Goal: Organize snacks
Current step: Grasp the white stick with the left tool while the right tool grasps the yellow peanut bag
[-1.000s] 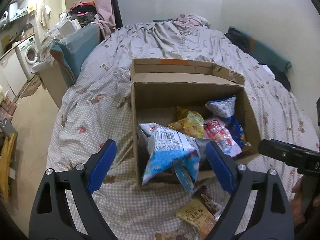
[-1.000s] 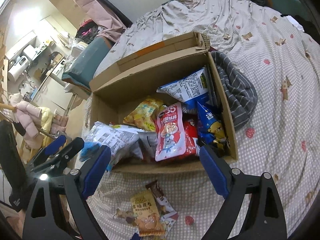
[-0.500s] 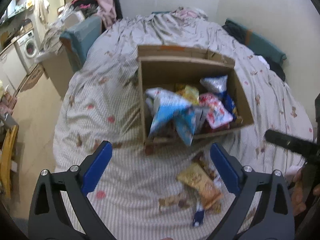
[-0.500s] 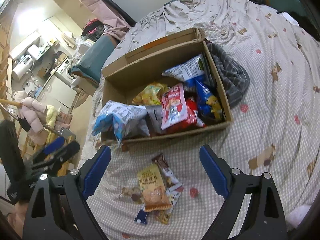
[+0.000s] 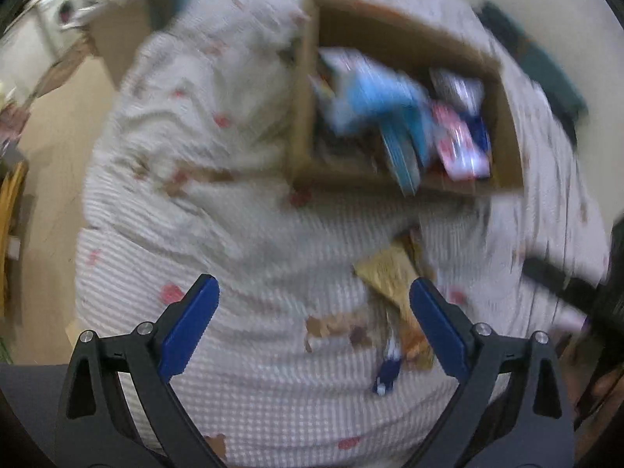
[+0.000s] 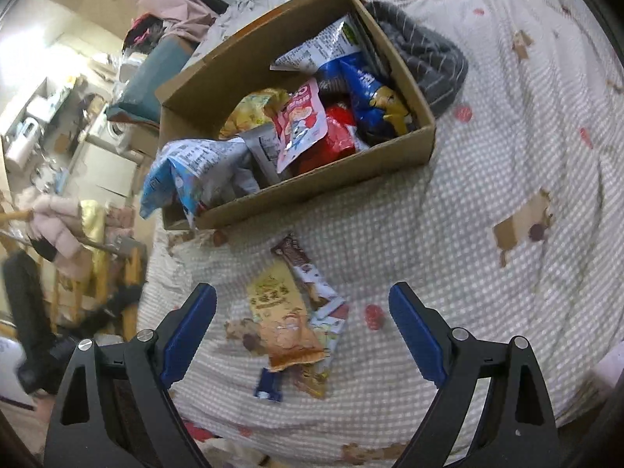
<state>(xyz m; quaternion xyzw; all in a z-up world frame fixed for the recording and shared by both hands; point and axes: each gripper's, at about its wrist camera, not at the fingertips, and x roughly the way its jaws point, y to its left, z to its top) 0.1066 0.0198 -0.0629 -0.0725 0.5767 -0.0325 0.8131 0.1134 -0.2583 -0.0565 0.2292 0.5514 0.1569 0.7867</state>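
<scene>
The right gripper (image 6: 302, 325) hangs over the bed with its blue-padded jaws spread wide and nothing between the pads. Just below it, a small heap of loose snack packets (image 6: 290, 314) lies on the checked bedspread (image 6: 487, 179): an orange packet on top, a brown wrapper partly under it, and a small dark blue one at the near end. The printing on them is too small to read.

The left gripper (image 5: 314, 329) is also released, jaws wide and empty. Its whole view is smeared by motion, so the same snack packets (image 5: 394, 277) show only as a yellowish blur near its right-hand pad (image 5: 436, 331).

Beyond the heap sits an open cardboard box (image 6: 312, 191) on the bedspread, crowded with bags. A pale blue bag (image 6: 183, 171) droops over its near left corner; red, yellow and dark blue bags overlap behind it, hiding the box floor. A grey striped cloth (image 6: 429, 58) is wedged against the box's far right side, partly hidden by it. At the left, the room beyond the bed is cluttered and hard to make out.
</scene>
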